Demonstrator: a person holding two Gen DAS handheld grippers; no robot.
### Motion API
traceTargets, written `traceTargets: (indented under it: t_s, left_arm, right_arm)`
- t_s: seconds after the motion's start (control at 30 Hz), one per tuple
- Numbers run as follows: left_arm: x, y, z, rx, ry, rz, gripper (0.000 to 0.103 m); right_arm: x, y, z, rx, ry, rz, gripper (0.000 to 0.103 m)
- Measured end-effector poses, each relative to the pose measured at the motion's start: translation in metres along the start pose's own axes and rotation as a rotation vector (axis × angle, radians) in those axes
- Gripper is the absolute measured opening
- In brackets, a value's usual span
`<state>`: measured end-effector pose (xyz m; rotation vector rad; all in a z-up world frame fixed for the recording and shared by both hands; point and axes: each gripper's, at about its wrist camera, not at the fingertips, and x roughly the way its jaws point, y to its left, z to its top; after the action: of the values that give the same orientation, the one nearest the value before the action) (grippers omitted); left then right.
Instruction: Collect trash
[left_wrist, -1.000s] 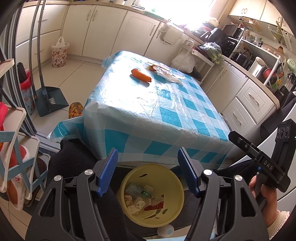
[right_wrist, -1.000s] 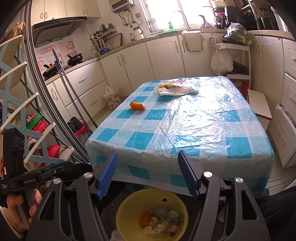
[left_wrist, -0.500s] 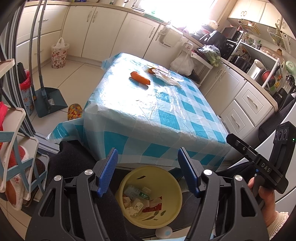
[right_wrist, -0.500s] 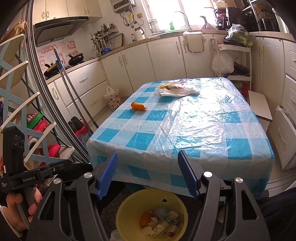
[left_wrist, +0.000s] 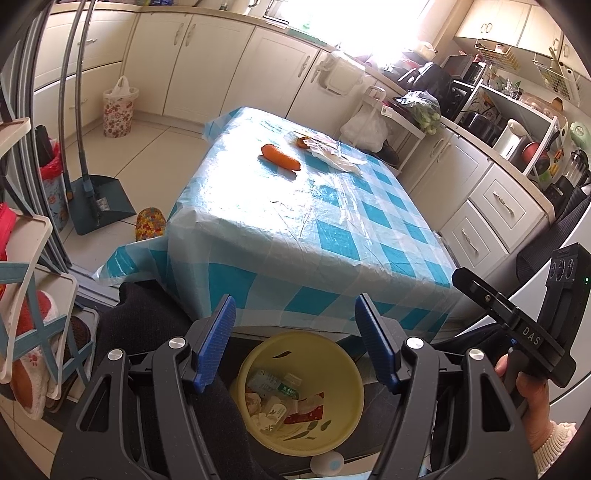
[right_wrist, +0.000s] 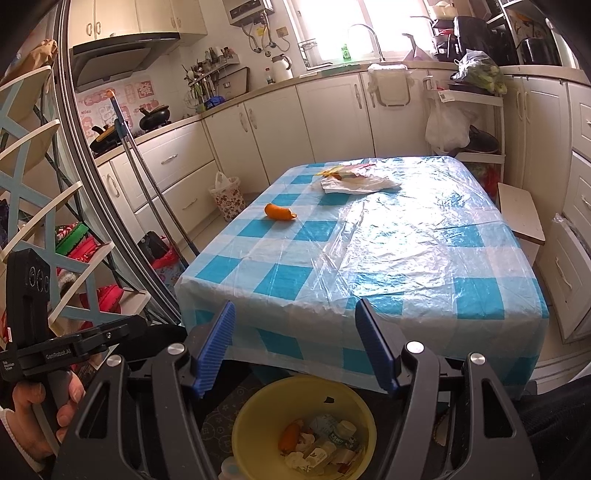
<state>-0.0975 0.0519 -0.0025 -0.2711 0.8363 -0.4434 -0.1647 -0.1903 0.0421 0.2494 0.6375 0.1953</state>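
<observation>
A yellow bin holding several wrappers and scraps sits on the floor below the table's near edge. An orange peel lies on the blue-checked tablecloth toward the far side. Crumpled plastic wrappers lie beyond it. My left gripper is open and empty above the bin. My right gripper is open and empty above the bin. Each gripper's body shows in the other's view.
Kitchen cabinets ring the room. A dustpan and broom stand left of the table, a floral waste basket by the far cabinets. A shoe rack is at left, a small white stool right of the table.
Both grippers have drawn slightly back and up from the table; the table looks a bit farther in both views. Nothing was picked up or dropped.
</observation>
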Motion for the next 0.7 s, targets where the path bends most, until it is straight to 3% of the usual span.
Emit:
traceTargets:
  t_s: [0.7]
  left_arm:
    - [-0.0001,0.0008,0.0004,0.0,-0.004,-0.002,0.064]
  right_arm:
    - [-0.0016,0.004,-0.0004,-0.019,-0.006,0.011,0.065]
